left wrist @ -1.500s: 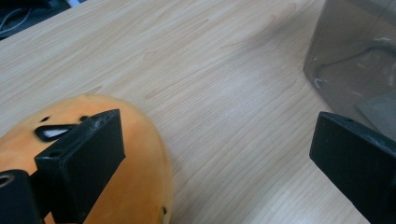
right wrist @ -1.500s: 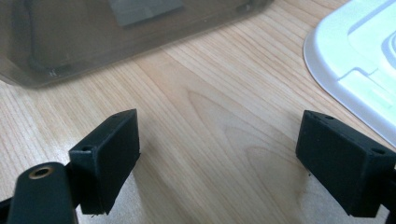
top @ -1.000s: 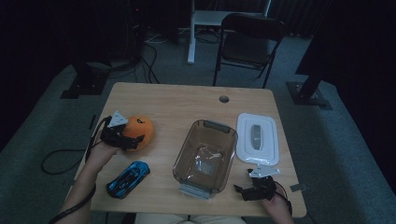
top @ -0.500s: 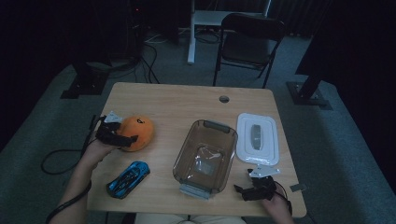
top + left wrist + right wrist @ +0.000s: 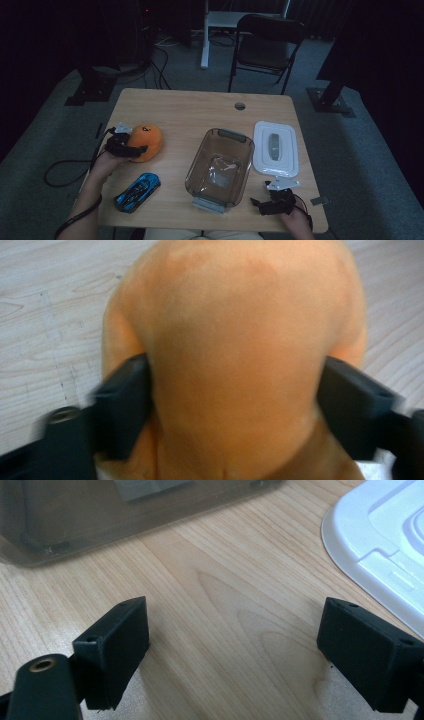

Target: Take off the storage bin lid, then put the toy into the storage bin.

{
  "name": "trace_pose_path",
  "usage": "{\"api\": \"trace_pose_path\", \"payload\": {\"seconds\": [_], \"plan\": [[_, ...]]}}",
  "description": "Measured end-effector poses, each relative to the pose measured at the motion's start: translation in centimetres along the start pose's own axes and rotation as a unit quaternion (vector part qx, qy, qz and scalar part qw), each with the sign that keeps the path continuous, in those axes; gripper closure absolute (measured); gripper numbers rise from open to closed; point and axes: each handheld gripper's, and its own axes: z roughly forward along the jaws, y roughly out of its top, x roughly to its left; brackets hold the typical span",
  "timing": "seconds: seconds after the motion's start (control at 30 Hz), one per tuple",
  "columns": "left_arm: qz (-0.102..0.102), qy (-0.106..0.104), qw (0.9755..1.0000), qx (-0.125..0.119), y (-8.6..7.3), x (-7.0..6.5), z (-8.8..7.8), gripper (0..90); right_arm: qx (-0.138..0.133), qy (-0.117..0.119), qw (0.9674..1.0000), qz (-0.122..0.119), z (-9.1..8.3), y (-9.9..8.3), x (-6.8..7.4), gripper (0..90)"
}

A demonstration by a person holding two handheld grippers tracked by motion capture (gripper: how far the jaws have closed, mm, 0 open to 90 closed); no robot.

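Squeezing now: the left gripper has just been closing its jaws, and the orange plush toy sits between them, bulging past both pads, so it is grasping the toy.
Toy's place: on the wooden surface, directly ahead of the left gripper and pressed into its mouth; the blue toy car lies near, on the person's side of that gripper.
Slip risk: I'd judge the plush soft and rounded, so the pads bite into stuffing low on the body; on a lift it could squirm out or roll forward off the jaws.
Sag risk: most of the toy's bulk stands beyond the pads, which might tip it down and away once it leaves the surface.
Container: the clear tub stands open well off to the left gripper's far side, its white lid beyond it; a loosely held toy could catch the tub's rim if carried there.
Left hand pose: forearm in from the near edge, the gripper held low and about level along the surface.
Right hand pose: the right gripper rests low at the near edge, released, jaws wide over bare wood, tub ahead to one side, lid to the other.
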Motion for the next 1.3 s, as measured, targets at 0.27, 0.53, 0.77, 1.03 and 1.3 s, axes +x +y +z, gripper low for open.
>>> {"api": "trace_pose_path", "payload": {"seconds": [0.27, 0.53, 0.77, 1.03, 1.3], "plan": [[0.013, 0.010, 0.9998, -0.007, 0.3, -0.7, -0.9, 59.5, 0.000, 0.000, 1.0000, 0.000, 0.0, 0.0, 0.0, 12.9], [0.006, 0.003, 0.9997, -0.022, 0.4, -0.9, -1.5, 62.8, 0.000, -0.001, 1.0000, 0.000, 0.0, 0.0, 0.0, 12.9], [0.008, -0.002, 0.9994, -0.033, 0.8, -1.2, -2.5, 64.9, 0.000, -0.001, 1.0000, 0.000, 0.0, 0.0, 0.0, 12.9], [0.012, -0.007, 0.9991, -0.039, 1.9, -1.7, -3.5, 64.9, 0.000, -0.005, 1.0000, 0.005, 0.0, 0.0, 0.0, 12.9], [0.021, -0.006, 0.9990, -0.039, 3.4, -3.3, -4.7, 64.7, 0.000, -0.005, 1.0000, 0.004, 0.0, 0.0, 0.0, 12.9]]}}
